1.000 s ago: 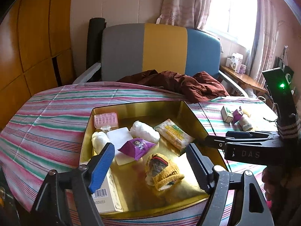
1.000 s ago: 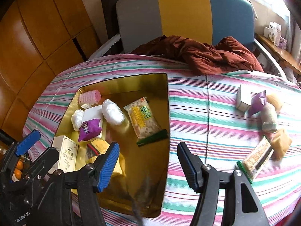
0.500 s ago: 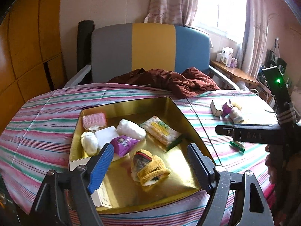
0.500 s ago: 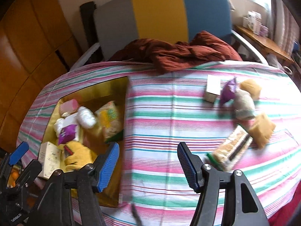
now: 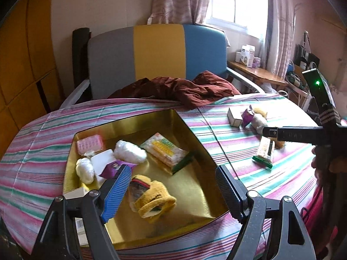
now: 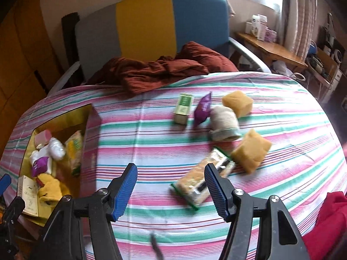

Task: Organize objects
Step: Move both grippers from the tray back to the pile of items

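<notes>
White box (image 5: 74, 195) half behind left gripper (image 5: 171, 191)

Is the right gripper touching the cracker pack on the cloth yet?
Apart. In the right wrist view the right gripper is open with nothing between its fingers, and the cracker pack lies on the striped cloth beyond them.

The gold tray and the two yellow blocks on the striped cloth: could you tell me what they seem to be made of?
Gold tray: probably thin metal with a glossy finish, since its walls mirror the contents. Yellow blocks: likely sponge or foam, matte and porous-looking with soft rounded edges, though motion blur leaves that open.
</notes>
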The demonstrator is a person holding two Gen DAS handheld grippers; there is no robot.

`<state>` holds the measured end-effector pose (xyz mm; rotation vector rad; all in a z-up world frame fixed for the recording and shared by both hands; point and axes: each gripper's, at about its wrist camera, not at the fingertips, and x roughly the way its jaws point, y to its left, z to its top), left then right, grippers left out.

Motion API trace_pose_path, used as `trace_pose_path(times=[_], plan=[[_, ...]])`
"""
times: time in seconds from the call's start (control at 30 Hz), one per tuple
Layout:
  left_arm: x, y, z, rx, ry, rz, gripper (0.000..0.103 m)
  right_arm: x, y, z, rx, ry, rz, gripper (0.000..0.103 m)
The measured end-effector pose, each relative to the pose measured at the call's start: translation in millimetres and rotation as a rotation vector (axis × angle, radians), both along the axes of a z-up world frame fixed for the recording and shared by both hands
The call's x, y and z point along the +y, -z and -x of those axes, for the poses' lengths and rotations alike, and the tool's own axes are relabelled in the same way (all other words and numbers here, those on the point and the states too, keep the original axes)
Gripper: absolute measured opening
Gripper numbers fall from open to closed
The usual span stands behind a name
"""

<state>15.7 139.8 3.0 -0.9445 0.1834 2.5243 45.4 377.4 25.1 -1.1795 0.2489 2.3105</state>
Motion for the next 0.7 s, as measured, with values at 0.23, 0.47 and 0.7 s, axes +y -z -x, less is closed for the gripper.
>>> trace_pose_path(times=[0.23,0.47,0.7], plan=[[24,0,-1,0.0,0.059,0.023,0.081,63,-4,-18,0.017,0.114,0.069,0.065],[51,2,-3,-0.014,0.119,0.037,0.081,147,4,-37,0.037,0.315,0.164,0.065],[77,8,-2,-0.025,0.17,0.072,0.081,180,29,-33,0.049,0.357,0.274,0.07]])
